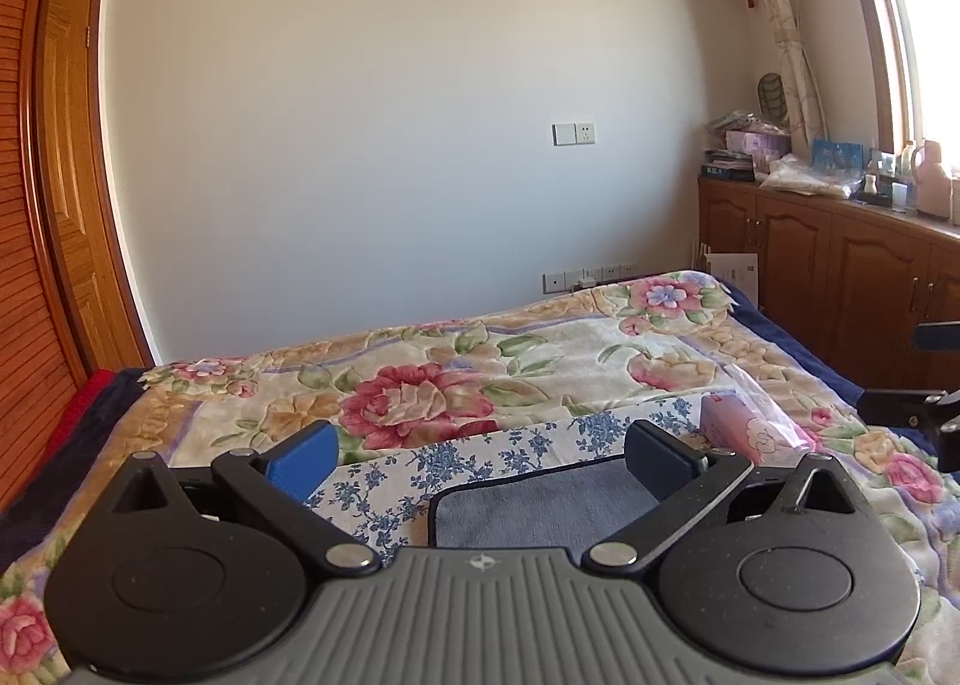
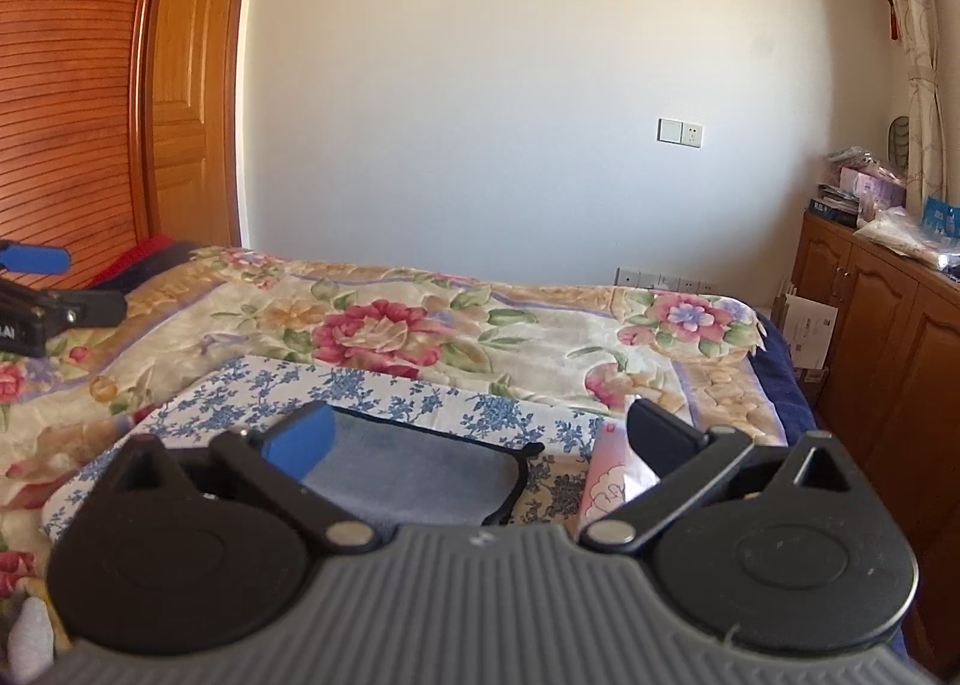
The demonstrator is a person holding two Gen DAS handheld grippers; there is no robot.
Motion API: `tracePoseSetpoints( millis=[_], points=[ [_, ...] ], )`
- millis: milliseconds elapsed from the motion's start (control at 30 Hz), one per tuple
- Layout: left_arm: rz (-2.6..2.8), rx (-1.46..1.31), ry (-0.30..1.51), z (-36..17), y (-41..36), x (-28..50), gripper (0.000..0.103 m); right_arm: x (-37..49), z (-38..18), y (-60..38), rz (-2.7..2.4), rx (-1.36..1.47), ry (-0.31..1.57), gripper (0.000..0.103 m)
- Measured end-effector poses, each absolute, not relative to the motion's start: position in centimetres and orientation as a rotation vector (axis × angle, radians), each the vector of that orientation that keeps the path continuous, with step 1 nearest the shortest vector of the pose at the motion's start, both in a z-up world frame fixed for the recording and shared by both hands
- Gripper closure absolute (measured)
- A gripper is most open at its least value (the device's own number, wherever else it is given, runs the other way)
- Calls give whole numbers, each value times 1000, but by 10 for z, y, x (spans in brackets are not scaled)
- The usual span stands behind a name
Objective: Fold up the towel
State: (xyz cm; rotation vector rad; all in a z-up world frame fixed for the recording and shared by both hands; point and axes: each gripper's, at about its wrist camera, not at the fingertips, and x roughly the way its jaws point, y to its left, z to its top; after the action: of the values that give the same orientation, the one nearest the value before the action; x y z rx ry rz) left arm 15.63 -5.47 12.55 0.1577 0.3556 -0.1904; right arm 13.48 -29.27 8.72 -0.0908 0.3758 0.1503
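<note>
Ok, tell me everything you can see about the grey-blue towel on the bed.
The towel is grey-blue, soft and napped like microfibre, edged with dark piping. It lies flat on a blue-flowered white cloth spread over the floral blanket, its near part hidden behind the grippers. A pink packet lies beside it. Both the left gripper and the right gripper are open, neither touching it.
</note>
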Motion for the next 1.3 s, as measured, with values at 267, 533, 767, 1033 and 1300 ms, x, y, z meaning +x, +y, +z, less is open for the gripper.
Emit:
tracePoseSetpoints(
  millis=[267,533,767,1033,1300],
  points=[
    [-168,166,326,144,-55,112,0,105,96,-291,153,-72,366,0],
    [-151,142,305,154,-55,74,0,78,102,-293,144,-73,351,0],
    [-156,140,310,151,-57,55,0,60,101,-295,136,-74,340,0],
    [-159,115,313,140,-54,37,0,46,100,-294,136,-61,330,0],
    [-117,109,302,129,-49,22,0,34,97,-293,122,-54,318,0]
  ],
)
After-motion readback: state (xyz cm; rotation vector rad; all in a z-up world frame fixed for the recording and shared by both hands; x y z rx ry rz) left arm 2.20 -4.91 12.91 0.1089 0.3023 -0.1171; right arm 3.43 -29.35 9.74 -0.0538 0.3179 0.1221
